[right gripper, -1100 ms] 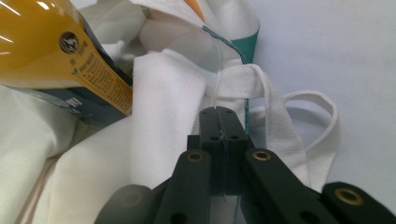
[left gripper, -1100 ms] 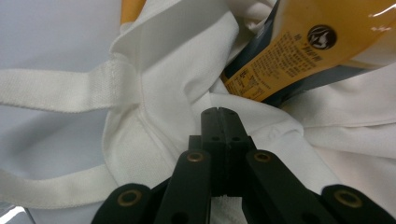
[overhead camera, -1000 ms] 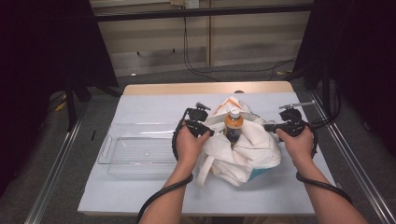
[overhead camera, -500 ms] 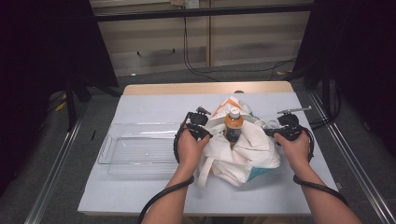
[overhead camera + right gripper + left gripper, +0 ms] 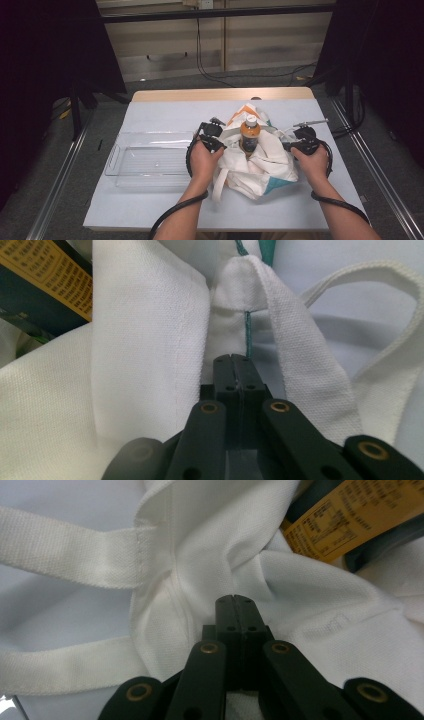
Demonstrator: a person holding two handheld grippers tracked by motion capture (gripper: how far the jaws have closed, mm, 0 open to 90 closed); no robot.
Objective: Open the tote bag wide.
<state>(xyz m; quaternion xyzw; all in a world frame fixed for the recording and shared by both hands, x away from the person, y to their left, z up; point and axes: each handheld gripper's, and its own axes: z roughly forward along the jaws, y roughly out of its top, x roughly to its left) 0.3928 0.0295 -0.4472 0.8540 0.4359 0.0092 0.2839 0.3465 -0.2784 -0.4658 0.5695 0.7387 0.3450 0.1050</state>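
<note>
Bottle (image 5: 250,134) upright inside white tote bag (image 5: 255,165)

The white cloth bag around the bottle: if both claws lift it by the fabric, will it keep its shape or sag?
Probably it sags: the white cloth bag lies crumpled in soft folds, and its straps lie limp. The bottle standing inside may tip, since only loose fabric surrounds it. The woven cloth looks rough, so slipping seems unlikely.

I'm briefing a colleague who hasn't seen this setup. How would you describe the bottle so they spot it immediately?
Start at the pale blue table and find the crumpled white tote bag right of the clear plastic tray. The bottle stands upright out of the bag's opening: orange, with a white cap and dark label.
</note>
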